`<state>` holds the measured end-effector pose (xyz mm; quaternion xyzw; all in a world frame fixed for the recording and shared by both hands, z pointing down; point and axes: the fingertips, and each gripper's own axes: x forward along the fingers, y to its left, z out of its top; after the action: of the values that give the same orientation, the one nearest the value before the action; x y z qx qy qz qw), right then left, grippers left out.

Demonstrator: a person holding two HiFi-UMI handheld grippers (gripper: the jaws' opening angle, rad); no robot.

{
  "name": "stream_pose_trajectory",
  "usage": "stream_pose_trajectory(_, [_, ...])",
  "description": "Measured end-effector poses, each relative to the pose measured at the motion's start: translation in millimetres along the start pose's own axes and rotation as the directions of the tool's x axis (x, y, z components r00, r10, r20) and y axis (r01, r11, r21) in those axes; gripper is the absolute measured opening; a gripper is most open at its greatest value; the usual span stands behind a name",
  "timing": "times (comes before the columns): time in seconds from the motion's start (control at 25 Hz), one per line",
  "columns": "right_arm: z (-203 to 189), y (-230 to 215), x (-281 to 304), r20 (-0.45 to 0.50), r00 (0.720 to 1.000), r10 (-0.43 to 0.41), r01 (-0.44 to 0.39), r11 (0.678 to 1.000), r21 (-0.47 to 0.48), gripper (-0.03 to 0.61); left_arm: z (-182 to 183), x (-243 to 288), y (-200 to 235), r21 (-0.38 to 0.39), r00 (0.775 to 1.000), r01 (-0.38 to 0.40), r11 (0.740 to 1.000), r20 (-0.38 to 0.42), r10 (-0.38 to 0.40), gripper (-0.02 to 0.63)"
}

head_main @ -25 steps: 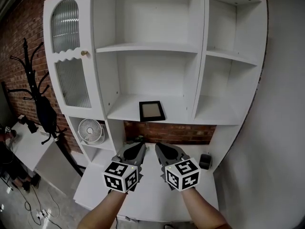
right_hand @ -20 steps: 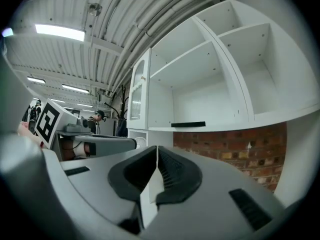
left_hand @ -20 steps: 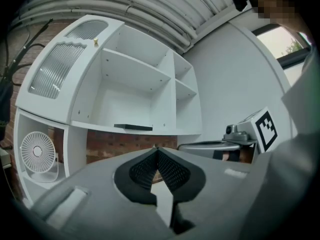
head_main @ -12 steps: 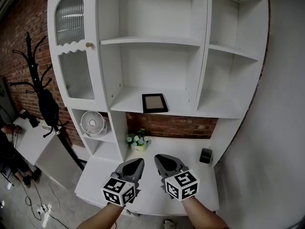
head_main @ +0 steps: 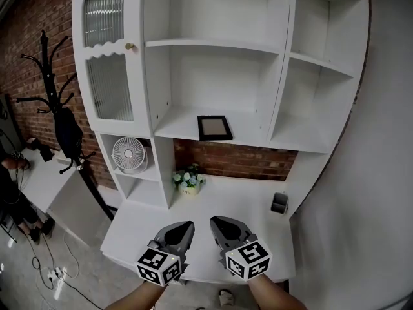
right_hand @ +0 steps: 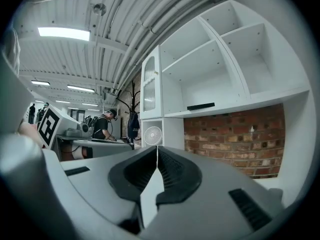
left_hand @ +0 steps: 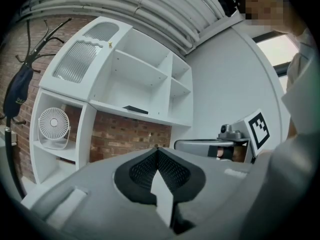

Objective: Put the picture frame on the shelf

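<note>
Judging task as done, nothing left to place. Left tool (head_main: 185,226): jaws together, empty, held low over front of table (head_main: 139,228), well apart from the shelving. Picture frame (head_main: 214,127) lay flat on shelf (head_main: 177,130), centre bay of white unit, directly above the brick strip, w/ no tool near it. Right tool (head_main: 217,221): jaws together too, nothing btwn them, just beside the left one. Prob. only clearing off remained.

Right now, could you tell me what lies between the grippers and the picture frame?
Head view: bare desk, then brick wall below the picture frame; flowers stand slightly left.
</note>
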<state>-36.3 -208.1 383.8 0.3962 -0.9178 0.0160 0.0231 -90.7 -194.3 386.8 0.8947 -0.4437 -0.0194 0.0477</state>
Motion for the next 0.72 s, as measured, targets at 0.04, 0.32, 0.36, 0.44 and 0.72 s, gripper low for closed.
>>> stream_pose_trajectory(0.04, [-4,4,-2,-0.003,1.000,0.006,-0.006,1.000,0.004,0.020,-3,-3,-2,-0.005,1.000,0.002,1.000,-0.002,-0.002,0.010])
stream_pose_trajectory(0.32, [-29,29,-19,-0.012,0.999,0.046,-0.046,0.998,0.041,0.018,-24,-22,-20,-0.013,0.999,0.032,0.999,-0.009,-0.032,0.009])
stream_pose_trajectory(0.36, [-30,31,-21,-0.011,0.999,0.048,-0.047,0.998,0.048,0.018,-27,-24,-23,-0.011,0.999,0.037,0.999,-0.013,-0.037,0.009])
stream_pose_trajectory(0.44, [-32,36,-25,-0.009,0.999,0.050,-0.049,0.997,0.058,0.018,-30,-29,-29,-0.005,0.999,0.046,0.999,-0.018,-0.046,0.009])
stream_pose_trajectory(0.72, [-39,55,-35,-0.012,0.998,0.064,-0.063,0.995,0.081,0.018,-36,-48,-42,0.000,0.999,0.050,0.999,-0.015,-0.050,0.010])
